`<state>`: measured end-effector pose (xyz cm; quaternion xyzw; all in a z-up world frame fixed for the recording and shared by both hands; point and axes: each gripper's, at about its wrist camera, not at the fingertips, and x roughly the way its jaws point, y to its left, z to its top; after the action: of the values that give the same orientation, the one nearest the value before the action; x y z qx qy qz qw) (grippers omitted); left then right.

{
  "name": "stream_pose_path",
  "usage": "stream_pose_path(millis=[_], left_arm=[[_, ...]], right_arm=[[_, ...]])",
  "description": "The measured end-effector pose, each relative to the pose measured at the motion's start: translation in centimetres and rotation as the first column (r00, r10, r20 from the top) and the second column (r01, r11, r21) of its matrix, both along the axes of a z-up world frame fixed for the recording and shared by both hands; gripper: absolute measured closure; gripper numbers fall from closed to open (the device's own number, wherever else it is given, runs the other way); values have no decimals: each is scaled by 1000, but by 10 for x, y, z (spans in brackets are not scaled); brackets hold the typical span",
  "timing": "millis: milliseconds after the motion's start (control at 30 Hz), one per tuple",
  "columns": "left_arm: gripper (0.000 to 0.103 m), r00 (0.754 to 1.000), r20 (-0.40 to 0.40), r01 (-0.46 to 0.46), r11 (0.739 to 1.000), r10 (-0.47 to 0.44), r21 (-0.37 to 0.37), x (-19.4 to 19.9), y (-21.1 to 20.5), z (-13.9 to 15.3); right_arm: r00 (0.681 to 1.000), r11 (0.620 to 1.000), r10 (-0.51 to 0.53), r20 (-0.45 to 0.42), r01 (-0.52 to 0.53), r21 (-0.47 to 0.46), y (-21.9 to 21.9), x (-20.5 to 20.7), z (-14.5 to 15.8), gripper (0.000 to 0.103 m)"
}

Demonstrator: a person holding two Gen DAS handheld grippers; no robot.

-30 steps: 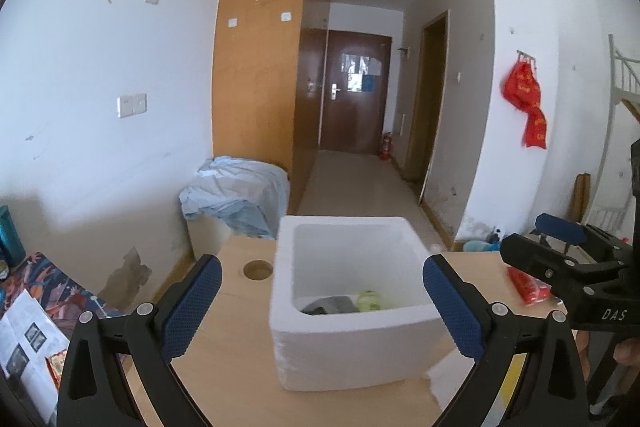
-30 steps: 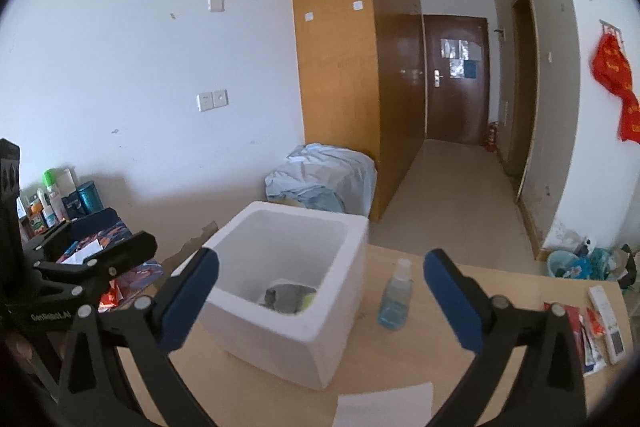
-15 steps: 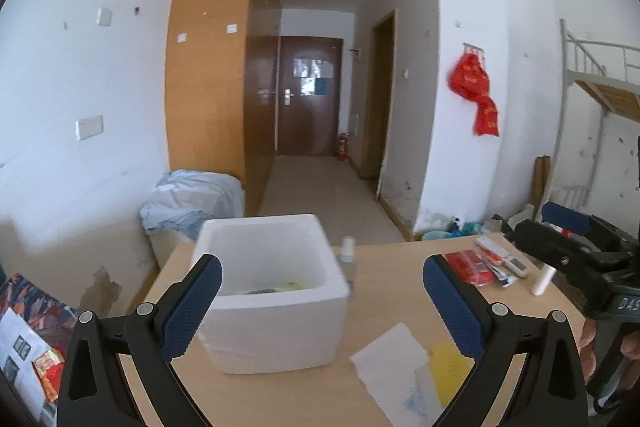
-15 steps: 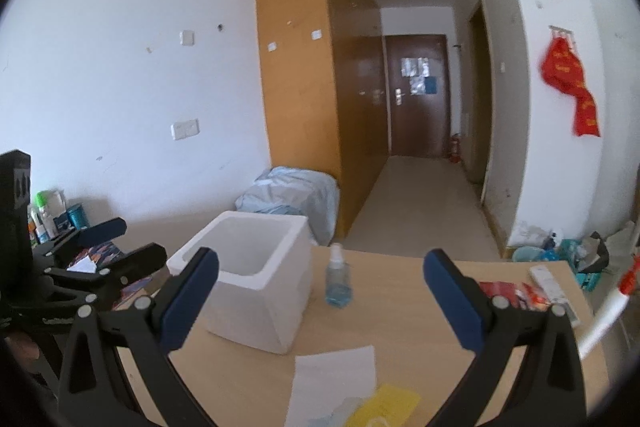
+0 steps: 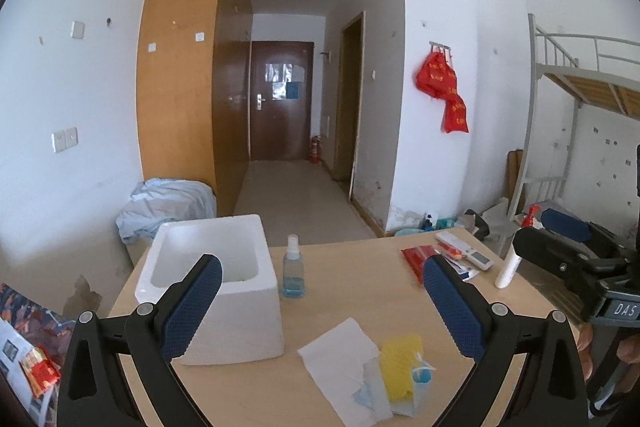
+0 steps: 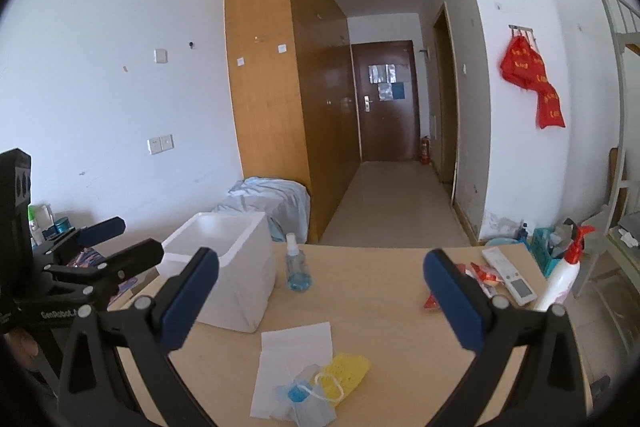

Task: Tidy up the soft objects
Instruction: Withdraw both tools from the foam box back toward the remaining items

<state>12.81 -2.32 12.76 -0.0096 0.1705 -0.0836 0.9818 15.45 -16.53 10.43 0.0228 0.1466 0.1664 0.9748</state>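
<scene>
My left gripper (image 5: 322, 303) hangs wide open above the light wooden table (image 5: 352, 291); white foam box (image 5: 216, 291) at left, yellow sponge (image 5: 400, 367) on white tissue (image 5: 340, 363) below.

Two wrist views, side by side, facing the hallway.
Both share the box (image 5: 216, 291) (image 6: 224, 267) lower left and the table (image 5: 352, 291) (image 6: 372, 291).

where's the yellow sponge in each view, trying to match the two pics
Left wrist view: the yellow sponge lies low, right of centre, at the white paper's right edge.
Right wrist view: the yellow sponge lies low, near centre, right of the paper.
Shared landmark: the white foam box, behind it to the left in both.
</scene>
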Motion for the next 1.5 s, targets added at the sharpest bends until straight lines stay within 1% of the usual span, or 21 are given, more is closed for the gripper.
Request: stream_pose_path(millis=[267, 400, 633, 867, 1067, 1200, 1333, 1500], left_arm=[[2, 1000, 1, 16, 1000, -16, -5, -10, -4, -7], [2, 1000, 20, 21, 1000, -21, -11, -19, -3, -14], [2, 999, 18, 32, 998, -32, -47, -28, -2, -31], [2, 1000, 11, 23, 998, -22, -58, -35, -3, -53], [2, 1000, -9, 26, 998, -27, -62, -42, -3, -68], [2, 999, -18, 30, 996, -32, -78, -51, -1, -80], [2, 1000, -11, 20, 997, -21, -78, -63, 0, -88], [2, 1000, -6, 19, 997, -19, -79, -76, 2, -99]], right_arm=[[1000, 1000, -8, 10, 8, 8, -6, -13, -8, 0], [1000, 1000, -14, 12, 14, 11, -6, -18, -14, 0], [1000, 1000, -17, 4, 17, 19, -9, -28, -29, 0], [1000, 999, -23, 0, 23, 44, -14, -40, -44, 0], [1000, 999, -24, -6, 25, 36, -13, -48, -55, 0], [999, 999, -33, 5, 33, 13, -12, -59, -61, 0], [999, 999, -37, 1, 37, -5, -10, -68, -70, 0], [999, 1000, -30, -12, 30, 4, -7, -77, -84, 0]])
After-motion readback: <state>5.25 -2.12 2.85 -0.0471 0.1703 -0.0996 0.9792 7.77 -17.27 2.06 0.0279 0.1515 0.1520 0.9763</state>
